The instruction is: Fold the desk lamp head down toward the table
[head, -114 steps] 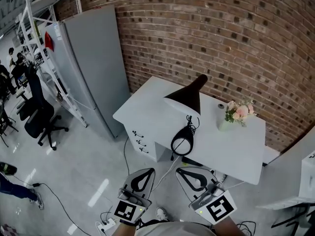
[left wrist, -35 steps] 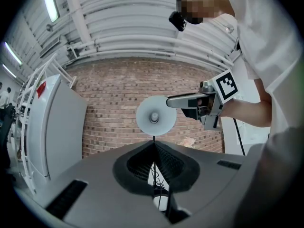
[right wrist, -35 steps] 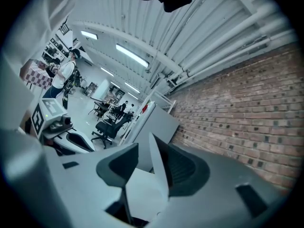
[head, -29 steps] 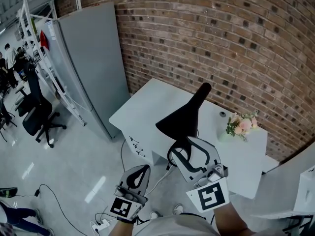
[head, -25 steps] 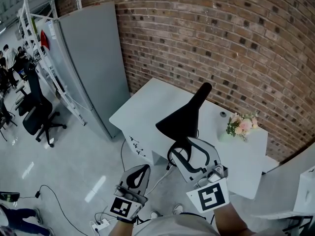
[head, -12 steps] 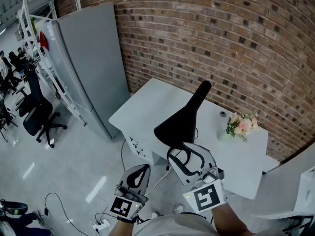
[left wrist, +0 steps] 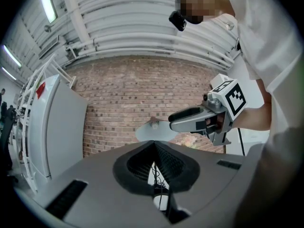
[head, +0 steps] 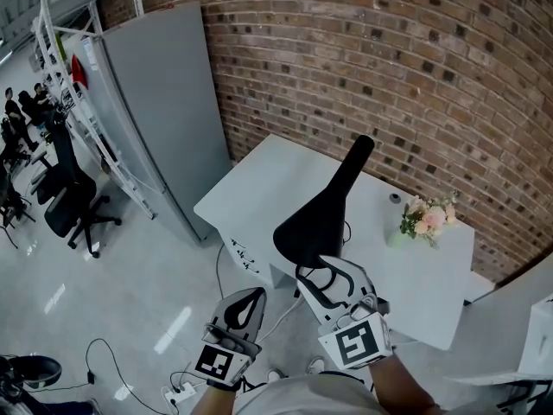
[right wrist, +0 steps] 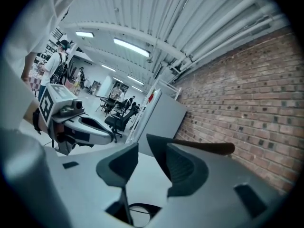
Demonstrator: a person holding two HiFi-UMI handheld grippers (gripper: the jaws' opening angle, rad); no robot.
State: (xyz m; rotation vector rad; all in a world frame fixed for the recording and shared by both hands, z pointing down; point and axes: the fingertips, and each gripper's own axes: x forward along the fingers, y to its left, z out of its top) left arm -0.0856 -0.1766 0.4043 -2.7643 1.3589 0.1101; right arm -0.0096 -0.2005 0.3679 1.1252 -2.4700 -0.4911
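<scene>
The black desk lamp [head: 315,219] stands on the white table [head: 259,184], its cone shade raised and its neck slanting up toward the wall. My right gripper [head: 316,266] is open, with its fingertips at the shade's near rim. In the right gripper view the gripper [right wrist: 145,148] shows the shade's edge beside its right finger and the lamp neck [right wrist: 209,147] running right. The lamp's ring base [right wrist: 137,213] lies below. My left gripper [head: 253,294] hangs shut, low in front of the table, holding nothing. In the left gripper view, the left gripper [left wrist: 153,144] faces the shade's pale underside [left wrist: 152,131].
A vase of pink flowers [head: 423,219] stands at the table's right, near the brick wall. A tall grey cabinet [head: 164,102] stands left of the table. A black office chair [head: 69,201] and floor cables lie further left. A cord hangs off the table's front.
My right gripper has risen from below the table edge to the lamp shade's rim, then settled slightly lower. The left gripper has hardly moved.
</scene>
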